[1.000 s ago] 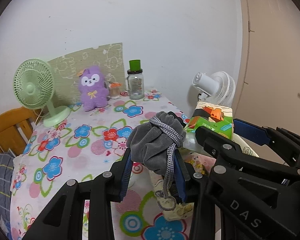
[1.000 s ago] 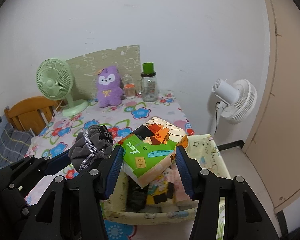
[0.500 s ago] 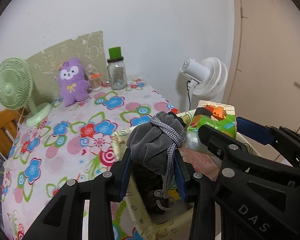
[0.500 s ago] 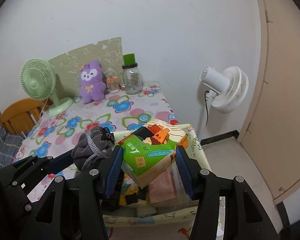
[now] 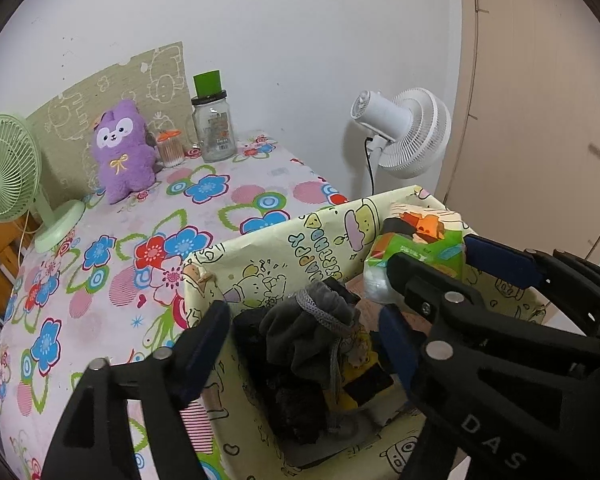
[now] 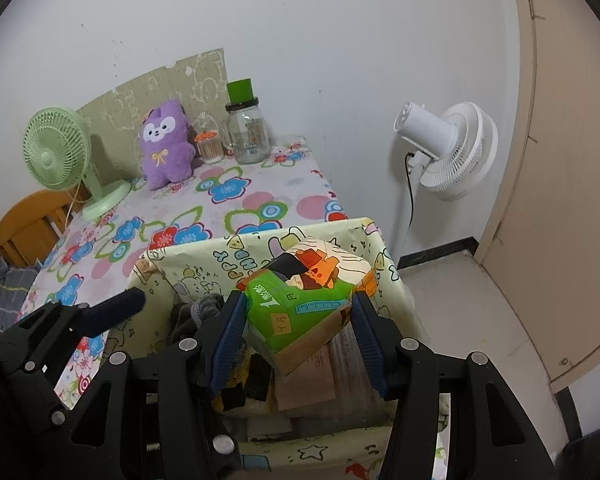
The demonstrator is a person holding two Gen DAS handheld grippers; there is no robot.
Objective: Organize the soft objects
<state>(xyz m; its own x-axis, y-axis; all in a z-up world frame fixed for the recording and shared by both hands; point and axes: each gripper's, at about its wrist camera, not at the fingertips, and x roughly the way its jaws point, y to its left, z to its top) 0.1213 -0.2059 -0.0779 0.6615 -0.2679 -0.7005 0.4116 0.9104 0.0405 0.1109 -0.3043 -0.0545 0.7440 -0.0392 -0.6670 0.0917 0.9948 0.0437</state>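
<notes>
The left tool (image 5: 300,344) stands spread wide over the yellow cartoon-print storage box (image 5: 284,248), its blue pads clear of the grey drawstring pouch (image 5: 312,328), which lies inside the box atop dark fabric. The right tool (image 6: 298,340) is clamped on a green-and-orange tissue pack (image 6: 304,296), held above the box's interior. The box stands at the edge of the floral-covered counter (image 5: 140,240).

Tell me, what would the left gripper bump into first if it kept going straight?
Probably the grey drawstring fabric pouch, lying between the open left gripper fingers, atop the pile in the pale yellow cartoon-print storage box. Depth is unclear.
</notes>
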